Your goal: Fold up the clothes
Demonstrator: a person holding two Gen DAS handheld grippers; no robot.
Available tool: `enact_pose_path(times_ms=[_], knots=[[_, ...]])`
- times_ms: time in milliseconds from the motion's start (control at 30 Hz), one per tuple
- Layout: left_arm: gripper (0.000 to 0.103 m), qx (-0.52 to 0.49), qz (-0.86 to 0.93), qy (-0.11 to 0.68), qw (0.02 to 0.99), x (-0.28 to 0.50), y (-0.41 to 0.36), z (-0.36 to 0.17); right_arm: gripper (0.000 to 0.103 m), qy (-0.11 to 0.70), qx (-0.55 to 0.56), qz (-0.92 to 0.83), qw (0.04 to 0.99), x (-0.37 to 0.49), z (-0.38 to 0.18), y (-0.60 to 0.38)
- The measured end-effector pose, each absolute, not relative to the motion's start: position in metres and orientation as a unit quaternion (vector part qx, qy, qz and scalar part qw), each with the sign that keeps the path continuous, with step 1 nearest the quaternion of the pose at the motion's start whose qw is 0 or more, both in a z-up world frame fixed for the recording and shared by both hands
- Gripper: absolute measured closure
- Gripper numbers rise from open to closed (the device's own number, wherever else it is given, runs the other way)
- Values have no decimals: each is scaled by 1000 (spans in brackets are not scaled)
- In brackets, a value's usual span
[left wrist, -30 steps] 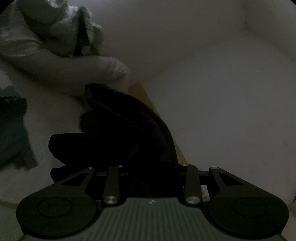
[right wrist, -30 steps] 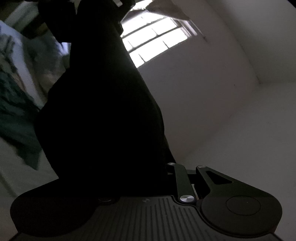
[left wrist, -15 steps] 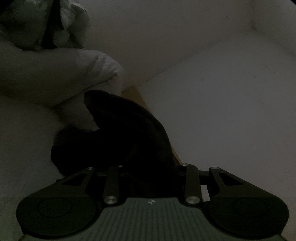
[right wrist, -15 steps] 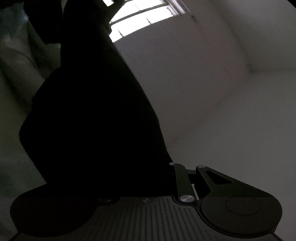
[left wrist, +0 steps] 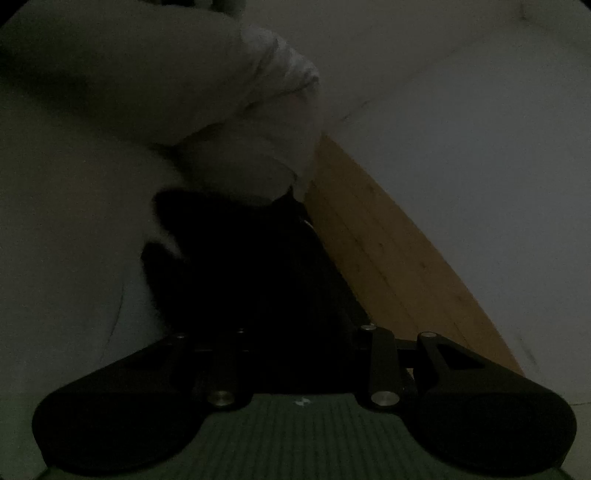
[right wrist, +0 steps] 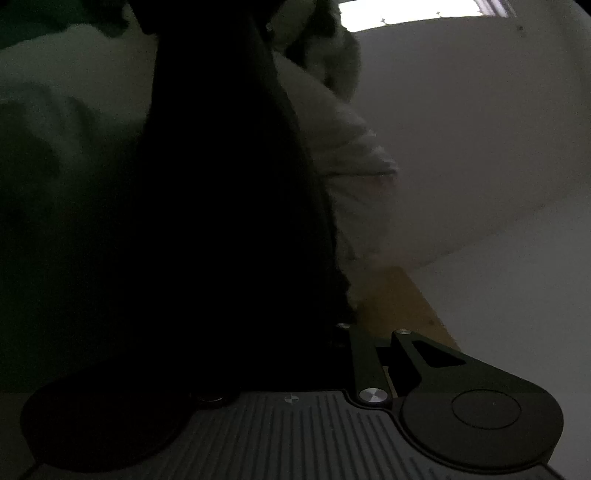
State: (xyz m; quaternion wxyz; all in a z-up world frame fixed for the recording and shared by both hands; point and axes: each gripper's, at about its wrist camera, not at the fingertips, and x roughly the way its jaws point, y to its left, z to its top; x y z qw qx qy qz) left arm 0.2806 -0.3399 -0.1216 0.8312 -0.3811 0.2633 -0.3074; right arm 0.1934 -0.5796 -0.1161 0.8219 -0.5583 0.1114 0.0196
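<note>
Dim light throughout, detail poor. Nearest in the left wrist view, the left gripper (left wrist: pixel 295 332) sat low and level, its linkage drawn in; black garment (left wrist: pixel 251 280) bunched straight out of its mouth, fingertips buried in the cloth, so it read as clamped on the fabric. Garment lay on the white bedding (left wrist: pixel 74 258), its right edge running along the bed's side. Just right of that edge, a strip of wooden floor (left wrist: pixel 388 258) narrowed toward the far corner, bounded by a pale wall (left wrist: pixel 480 147); the only free room lay on that side. Beyond the cloth, a pale pillow (left wrist: pixel 184 92) pressed close, touching the garment's far end. In the right wrist view, the right gripper (right wrist: pixel 288 332) was tilted upward, black garment (right wrist: pixel 221 203) rising from its mouth as a tall dark column and covering its left half; grip closed on cloth. Farthest, a bright window (right wrist: pixel 413 9) sat at top.
</note>
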Motion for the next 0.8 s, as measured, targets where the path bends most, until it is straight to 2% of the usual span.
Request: enact_pose_path(times_ms=[233, 467, 500, 600, 633, 733, 800], knots=[[69, -391, -305, 257, 829, 263, -337, -120, 81, 112, -557, 38, 822, 165, -110, -589], [70, -327, -289, 285, 854, 261, -346, -139, 67, 150, -583, 45, 797, 169, -151, -585], [67, -327, -285, 290, 853, 261, -345, -142, 66, 152, -584, 43, 796, 170, -151, -581], [38, -309, -270, 306, 859, 259, -341, -140, 55, 166, -571, 44, 803, 163, -141, -569], [34, -309, -262, 314, 859, 257, -337, -138, 51, 169, -567, 46, 805, 154, -138, -562], [21, -312, -241, 322, 861, 242, -320, -133, 50, 180, -545, 44, 818, 117, -121, -558], [17, -307, -229, 316, 868, 229, -304, -121, 48, 192, -515, 46, 834, 92, -102, -568]])
